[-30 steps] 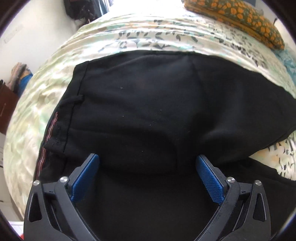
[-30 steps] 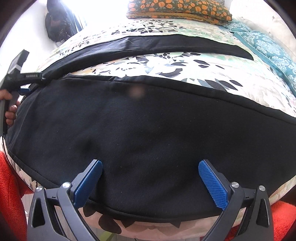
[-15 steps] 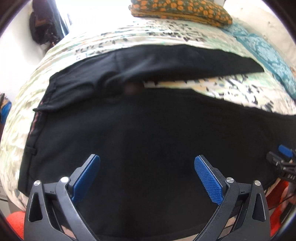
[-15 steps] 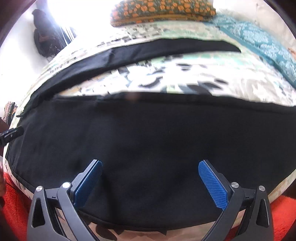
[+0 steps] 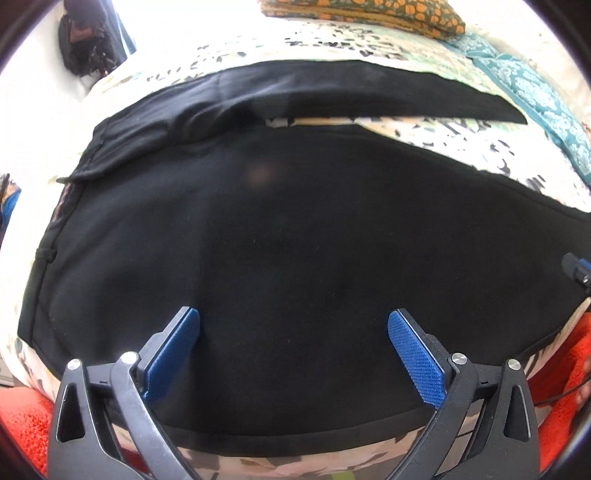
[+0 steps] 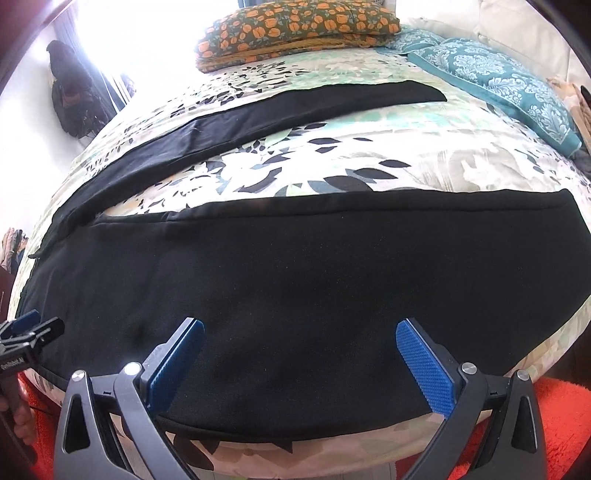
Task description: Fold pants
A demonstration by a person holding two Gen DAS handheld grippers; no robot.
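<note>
Black pants (image 5: 280,236) lie spread flat on a bed with a leaf-print sheet, waistband at the left, the two legs running right. The near leg (image 6: 303,280) lies along the bed's front edge; the far leg (image 6: 258,114) lies apart, further back. My left gripper (image 5: 293,332) is open and empty, hovering over the near leg close to the waist. My right gripper (image 6: 299,341) is open and empty over the near leg's lower part. Each gripper shows at the edge of the other's view: the right one (image 5: 576,269) and the left one (image 6: 29,332).
The leaf-print sheet (image 6: 332,162) shows between the legs. An orange-flowered pillow (image 6: 295,29) lies at the bed's far side and a teal patterned cloth (image 6: 509,85) at the far right. A red rug (image 6: 565,424) lies below the bed's front edge.
The left gripper has pulled back from the waist area and turned right, so both legs show. The right gripper has shifted right along the near leg. Both stay open.
</note>
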